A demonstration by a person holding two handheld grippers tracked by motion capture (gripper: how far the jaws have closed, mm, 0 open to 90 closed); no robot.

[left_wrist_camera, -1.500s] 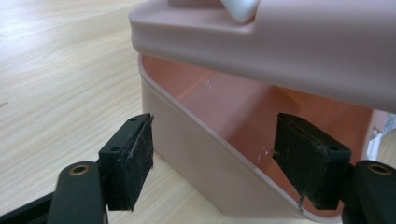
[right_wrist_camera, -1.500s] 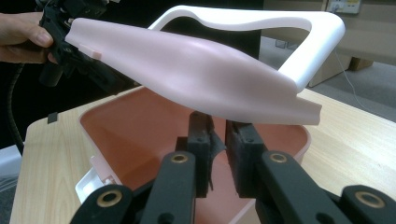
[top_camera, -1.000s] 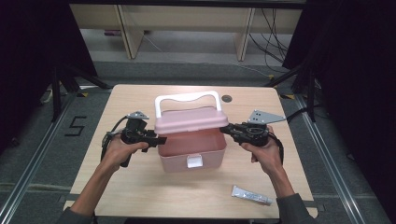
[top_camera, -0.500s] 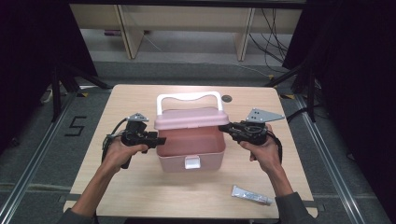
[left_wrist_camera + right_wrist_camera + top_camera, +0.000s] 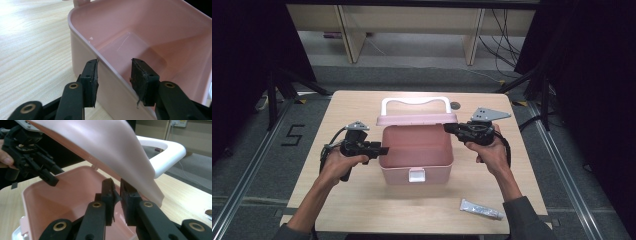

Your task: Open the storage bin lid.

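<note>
Holding up the hinged pink plastic lid of a pink plastic box, the right gripper pinches the lid's edge between nearly closed jaws.

At the box's left wall, the left gripper straddles the rim with one pad outside and one inside; its jaws, about half open, have just been closing, the outer pad at the wall, the inner one apart. The box stands mid-way on the light wooden table, white handle at the back, a small white tube near the front right.

Pink box w/ white handle, black jaws, light woodgrain table, white tube.
</note>
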